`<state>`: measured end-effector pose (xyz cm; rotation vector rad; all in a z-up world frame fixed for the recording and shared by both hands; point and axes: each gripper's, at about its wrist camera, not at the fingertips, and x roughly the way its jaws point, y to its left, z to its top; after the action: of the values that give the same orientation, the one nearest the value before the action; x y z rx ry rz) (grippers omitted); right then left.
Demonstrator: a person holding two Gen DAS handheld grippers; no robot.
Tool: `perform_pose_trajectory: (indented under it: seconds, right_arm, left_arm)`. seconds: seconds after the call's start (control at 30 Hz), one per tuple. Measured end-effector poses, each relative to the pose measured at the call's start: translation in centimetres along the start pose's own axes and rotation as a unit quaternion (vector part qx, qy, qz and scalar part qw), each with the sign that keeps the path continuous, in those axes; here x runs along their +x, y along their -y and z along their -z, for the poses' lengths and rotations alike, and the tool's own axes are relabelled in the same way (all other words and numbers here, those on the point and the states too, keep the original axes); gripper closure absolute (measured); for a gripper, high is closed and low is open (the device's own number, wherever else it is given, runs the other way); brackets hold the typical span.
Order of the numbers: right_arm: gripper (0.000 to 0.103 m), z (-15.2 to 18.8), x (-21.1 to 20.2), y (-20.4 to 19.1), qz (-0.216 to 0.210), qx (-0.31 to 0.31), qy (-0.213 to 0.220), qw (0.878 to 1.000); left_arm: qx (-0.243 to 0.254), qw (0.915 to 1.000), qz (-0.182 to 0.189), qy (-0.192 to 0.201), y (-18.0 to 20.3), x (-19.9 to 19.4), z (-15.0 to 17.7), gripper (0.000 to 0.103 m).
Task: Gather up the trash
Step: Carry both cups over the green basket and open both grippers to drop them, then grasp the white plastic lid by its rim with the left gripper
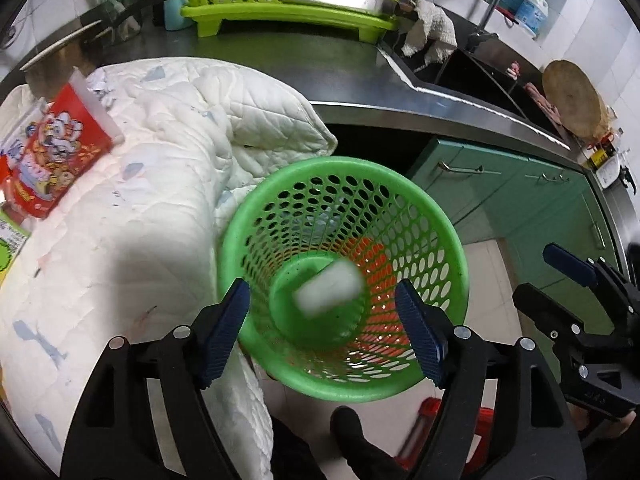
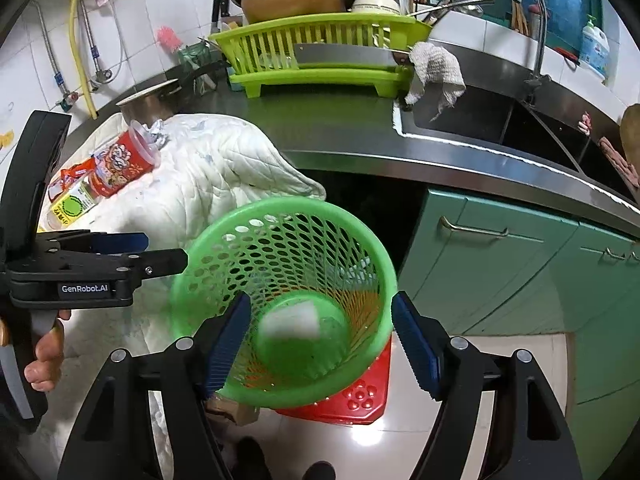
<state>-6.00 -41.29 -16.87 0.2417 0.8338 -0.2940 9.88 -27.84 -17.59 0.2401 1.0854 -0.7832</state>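
At the far left of the left wrist view, a red printed cup (image 1: 56, 148) lies tipped on its side on a white quilted cloth (image 1: 160, 152) that covers the steel counter (image 1: 320, 68) and droops over its front edge. In the right wrist view a green-and-yellow carton (image 2: 72, 208) and a red wrapper (image 2: 74, 172) lie just beside that cup, and a crumpled bit of foil (image 2: 158, 130) sits by the cup's mouth.

The left gripper (image 1: 324, 330) hangs over a green perforated basket (image 1: 400, 184) with its blue pads (image 1: 224, 332) spread wide and nothing between them. From the right wrist view it enters from the left edge, held by a hand (image 2: 44, 360), its tips just over the basket's near rim.

Inside the basket a blurred white piece of trash (image 1: 328, 288) sits low, near or on the solid green bottom; the blur keeps me from saying whether it touches. The basket stands beside the hanging cloth, partly over a red plastic lid (image 2: 360, 396) on the tiled floor.

The right gripper (image 2: 322, 340) is likewise released, jaws wide apart above the basket mouth, gripping nothing.

Behind, a lime dish rack (image 2: 320, 48) holds pans and bowls; right of it a white rag (image 2: 436, 72) drapes over the sink (image 2: 480, 120) edge. Green cabinets (image 2: 500, 272) stand at right below the counter.
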Motion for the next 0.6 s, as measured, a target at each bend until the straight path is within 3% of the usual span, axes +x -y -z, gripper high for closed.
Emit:
perform_pose_trajectory:
  seconds: [0.3,0.6]
  right_arm:
    - [0.031,-1.7,-0.2,-2.8,-0.023,-0.030,0.014,0.999]
    - [0.031,-4.6,0.9,-7.8,-0.071,-0.086,0.023,0.993]
  left_arm:
    - [-0.046,0.9969,-0.041,0.049,-4.5,-5.6,0.7,0.029]
    - [-0.110,0.9831,-0.108,0.099,-10.7,-12.1,3.1,0.029]
